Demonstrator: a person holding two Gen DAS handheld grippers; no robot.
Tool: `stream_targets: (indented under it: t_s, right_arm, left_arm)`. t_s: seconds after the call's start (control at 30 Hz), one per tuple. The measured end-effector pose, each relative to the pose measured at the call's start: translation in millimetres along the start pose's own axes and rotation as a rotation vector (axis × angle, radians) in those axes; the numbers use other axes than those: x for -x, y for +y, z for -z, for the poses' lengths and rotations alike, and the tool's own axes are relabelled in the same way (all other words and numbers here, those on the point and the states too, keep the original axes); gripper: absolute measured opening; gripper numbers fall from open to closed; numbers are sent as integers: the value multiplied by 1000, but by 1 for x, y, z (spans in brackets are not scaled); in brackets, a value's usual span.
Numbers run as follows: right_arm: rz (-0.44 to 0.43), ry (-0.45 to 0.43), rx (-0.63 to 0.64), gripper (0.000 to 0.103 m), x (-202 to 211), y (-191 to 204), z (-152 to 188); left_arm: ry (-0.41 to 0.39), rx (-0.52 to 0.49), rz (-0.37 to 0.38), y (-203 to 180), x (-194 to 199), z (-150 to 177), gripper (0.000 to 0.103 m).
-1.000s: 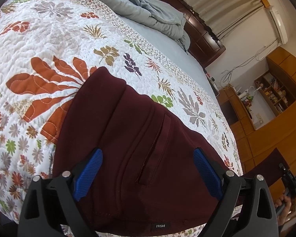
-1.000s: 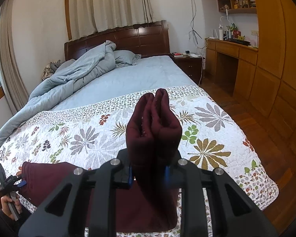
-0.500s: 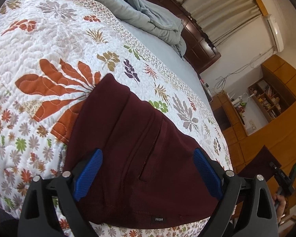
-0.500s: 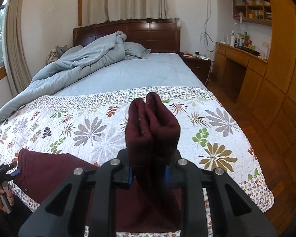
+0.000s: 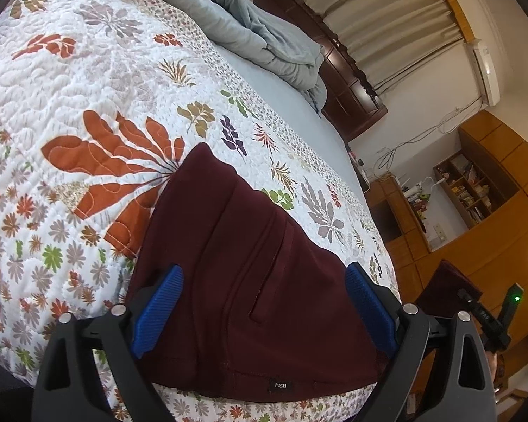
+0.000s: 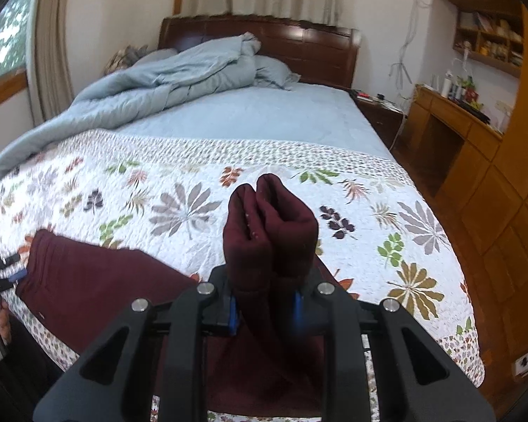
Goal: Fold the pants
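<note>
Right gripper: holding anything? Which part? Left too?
Right gripper is shut on the pants, pinching the bunched leg ends. Left gripper is open over the waistband end, holding nothing.

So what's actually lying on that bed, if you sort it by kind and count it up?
Pants: 1, maroon, one end pinched in the right tongs
Flowered quilt: 1
Blue-grey duvet: 1, bunched near the headboard
Pillow: 1 visible
Total: 4
</note>
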State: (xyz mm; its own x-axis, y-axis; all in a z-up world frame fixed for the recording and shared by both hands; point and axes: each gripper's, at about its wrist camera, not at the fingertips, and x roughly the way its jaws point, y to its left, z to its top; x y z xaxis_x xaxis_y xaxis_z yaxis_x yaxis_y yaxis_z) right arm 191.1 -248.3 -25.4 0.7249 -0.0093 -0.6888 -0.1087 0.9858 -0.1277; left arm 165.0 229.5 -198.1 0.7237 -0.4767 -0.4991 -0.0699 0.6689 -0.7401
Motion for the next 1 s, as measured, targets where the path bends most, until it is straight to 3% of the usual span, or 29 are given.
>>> stream_targets:
  t_s: [0.47, 1.0]
  right_arm:
    - [-26, 83, 202, 21, -33, 84, 25]
    - [45, 79, 400, 21, -48, 121, 47]
  left_arm:
    - [-2, 19, 21, 4, 3, 1, 94]
    - [10, 16, 7, 4, -3, 0, 94]
